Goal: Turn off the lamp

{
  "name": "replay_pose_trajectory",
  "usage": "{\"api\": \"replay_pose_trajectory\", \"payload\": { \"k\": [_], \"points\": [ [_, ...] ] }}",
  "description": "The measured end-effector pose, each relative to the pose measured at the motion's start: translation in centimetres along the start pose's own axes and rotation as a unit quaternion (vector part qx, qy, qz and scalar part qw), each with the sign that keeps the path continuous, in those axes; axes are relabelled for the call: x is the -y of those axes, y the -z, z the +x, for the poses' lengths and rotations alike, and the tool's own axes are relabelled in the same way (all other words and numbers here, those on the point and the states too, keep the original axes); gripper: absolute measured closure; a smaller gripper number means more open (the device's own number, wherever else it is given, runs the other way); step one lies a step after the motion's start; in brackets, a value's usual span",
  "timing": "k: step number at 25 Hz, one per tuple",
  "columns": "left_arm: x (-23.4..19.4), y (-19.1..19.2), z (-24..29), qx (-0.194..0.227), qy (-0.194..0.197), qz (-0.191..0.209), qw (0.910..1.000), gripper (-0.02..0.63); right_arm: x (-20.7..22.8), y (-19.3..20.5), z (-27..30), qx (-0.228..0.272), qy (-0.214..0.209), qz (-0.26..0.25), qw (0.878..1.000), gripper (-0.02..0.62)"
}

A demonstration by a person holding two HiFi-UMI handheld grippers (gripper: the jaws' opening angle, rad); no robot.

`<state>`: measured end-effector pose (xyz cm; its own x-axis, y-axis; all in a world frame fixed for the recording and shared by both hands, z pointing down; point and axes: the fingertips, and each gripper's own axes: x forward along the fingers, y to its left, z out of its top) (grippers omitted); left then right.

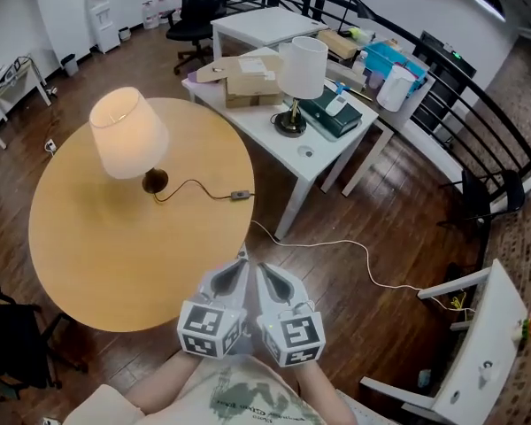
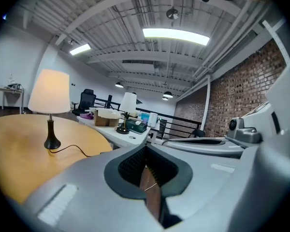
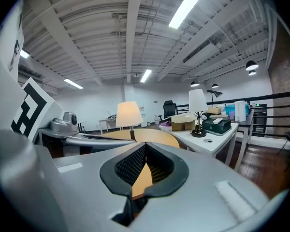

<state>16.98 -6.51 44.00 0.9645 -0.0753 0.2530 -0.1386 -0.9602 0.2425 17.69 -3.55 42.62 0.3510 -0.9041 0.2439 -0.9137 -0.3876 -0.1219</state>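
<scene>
We count two lamps: the lit lamp (image 1: 128, 134), taper-shaded, stands upper left on the round wooden surface (image 1: 115, 264); the unlit lamp (image 1: 301, 69) on a white rectangular surface (image 1: 323, 153). Bottom centre, our left hand-held gripper (image 1: 242, 260) and right hand-held gripper (image 1: 258, 268) are both pressed together, empty.

Round light-wood desk (image 1: 115, 264): lit table lamp with cream shade (image 1: 128, 135) upright, a little beyond centre, on dark round base (image 1: 155, 181). Thin black cord (image 1: 199, 187) runs across top to small dark inline switch (image 1: 240, 196) near right edge. White rectangular desk (image 1: 323, 153) just beside carries unlit white-shaded lamp (image 1: 301, 69), brown cardboard box (image 1: 252, 82) and dark green case (image 1: 336, 115). Dark wooden plank floor (image 1: 407, 211): thin white cable (image 1: 358, 248) trailing across.
</scene>
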Motion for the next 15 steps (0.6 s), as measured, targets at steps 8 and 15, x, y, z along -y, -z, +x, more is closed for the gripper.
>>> {"api": "replay_pose_trajectory", "payload": {
  "k": [8,15],
  "points": [
    [-4.1,-1.3,4.4,0.01,-0.007,-0.031,0.9994,0.606,2.4,-1.1,5.3,-0.028,0.009,-0.02,0.999,0.594],
    [-6.6,-1.6,6.4,0.015,-0.023,-0.043,0.9987,0.606,3.2,-0.8,8.5,-0.038,-0.007,-0.016,0.999,0.594]
  ]
}}
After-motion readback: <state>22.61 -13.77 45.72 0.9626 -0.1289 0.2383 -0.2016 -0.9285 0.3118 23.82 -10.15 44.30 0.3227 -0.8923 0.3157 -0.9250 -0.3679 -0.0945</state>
